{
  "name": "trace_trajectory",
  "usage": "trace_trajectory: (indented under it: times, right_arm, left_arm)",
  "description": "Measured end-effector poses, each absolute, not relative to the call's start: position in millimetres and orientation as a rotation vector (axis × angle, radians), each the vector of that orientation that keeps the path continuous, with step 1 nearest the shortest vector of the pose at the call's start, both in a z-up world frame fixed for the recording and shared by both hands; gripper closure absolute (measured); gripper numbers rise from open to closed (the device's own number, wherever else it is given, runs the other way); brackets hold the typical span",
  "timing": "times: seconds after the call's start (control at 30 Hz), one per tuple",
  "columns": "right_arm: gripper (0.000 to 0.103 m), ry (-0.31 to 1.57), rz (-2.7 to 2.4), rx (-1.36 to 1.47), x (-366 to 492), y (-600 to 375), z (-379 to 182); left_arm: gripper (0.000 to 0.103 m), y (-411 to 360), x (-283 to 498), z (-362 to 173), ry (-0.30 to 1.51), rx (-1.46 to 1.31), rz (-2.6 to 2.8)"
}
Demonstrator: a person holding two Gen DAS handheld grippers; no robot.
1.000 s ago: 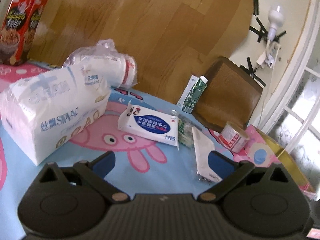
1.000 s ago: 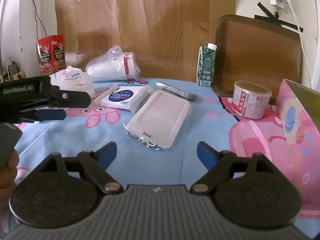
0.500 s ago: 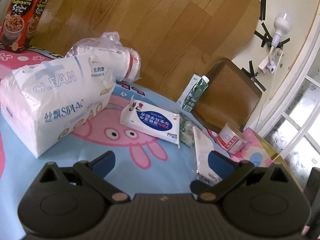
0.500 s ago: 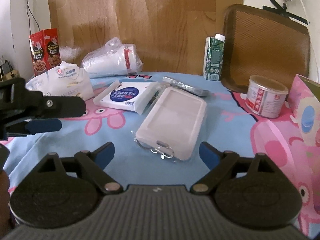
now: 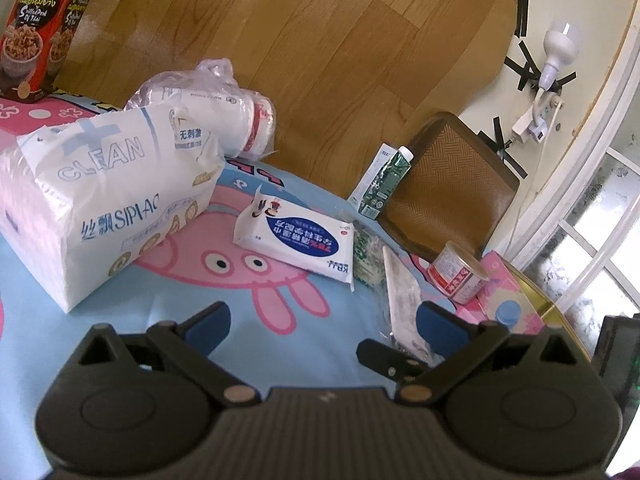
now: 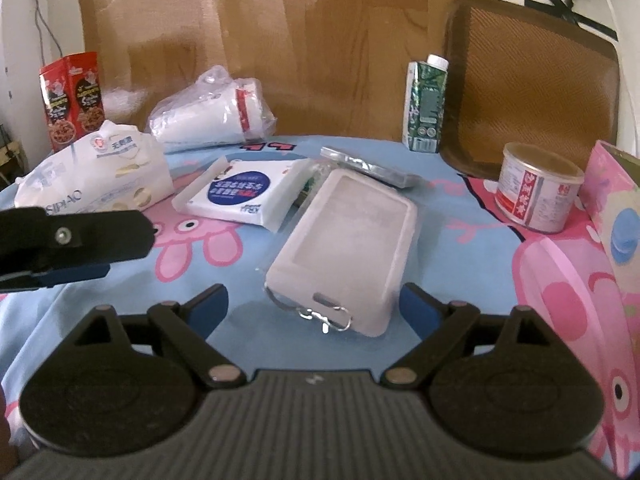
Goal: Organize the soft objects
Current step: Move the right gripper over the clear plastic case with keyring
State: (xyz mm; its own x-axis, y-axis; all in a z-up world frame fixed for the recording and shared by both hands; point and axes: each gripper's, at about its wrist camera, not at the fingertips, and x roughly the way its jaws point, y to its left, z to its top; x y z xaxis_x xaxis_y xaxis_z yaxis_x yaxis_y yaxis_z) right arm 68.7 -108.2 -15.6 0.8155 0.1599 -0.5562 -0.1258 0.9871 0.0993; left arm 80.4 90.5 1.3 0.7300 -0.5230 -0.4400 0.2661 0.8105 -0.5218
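On the table (image 6: 248,340), my right gripper (image 6: 312,308) hangs wide open, empty — the pale silicone case (image 6: 344,248) lies at twelve o'clock between its fingers. My left gripper (image 5: 324,320) also gapes empty — wipes pack (image 5: 298,240) at twelve, tissue pack (image 5: 100,196) at ten.

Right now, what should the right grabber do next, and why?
Probably ease forward and down so the open right gripper straddles the grey pouch, then close. It lies flat directly ahead, nothing is held, and its near end sits between the jaws.

Noodle box (image 5: 38,28) cropped at edge
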Motion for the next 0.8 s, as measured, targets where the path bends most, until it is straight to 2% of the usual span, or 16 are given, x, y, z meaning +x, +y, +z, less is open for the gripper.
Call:
trace_trajectory:
  times: [0.13, 0.17, 0.23, 0.33, 0.8]
  right_arm:
    - [0.011, 0.611, 0.153, 0.086, 71.1, -111.7, -16.9]
    - [0.013, 0.608, 0.157, 0.088, 70.7, -112.1, -16.7]
    - [0.028, 0.596, 0.162, 0.067, 69.0, -110.0, -16.7]
    - [0.031, 0.591, 0.180, 0.039, 67.5, -106.3, -16.6]
    - [0.033, 0.569, 0.295, -0.016, 41.8, -104.0, -15.8]
  left_arm:
    - [0.000, 90.1, 80.6, 0.8, 0.613, -0.446, -0.451]
    - [0.000, 89.5, 80.1, 0.7, 0.614, -0.445, -0.450]
    - [0.000, 89.1, 79.8, 0.4, 0.616, -0.444, -0.448]
    - [0.000, 89.0, 80.5, 0.1, 0.620, -0.445, -0.446]
    - [0.000, 89.8, 87.4, -3.2, 0.642, -0.451, -0.440]
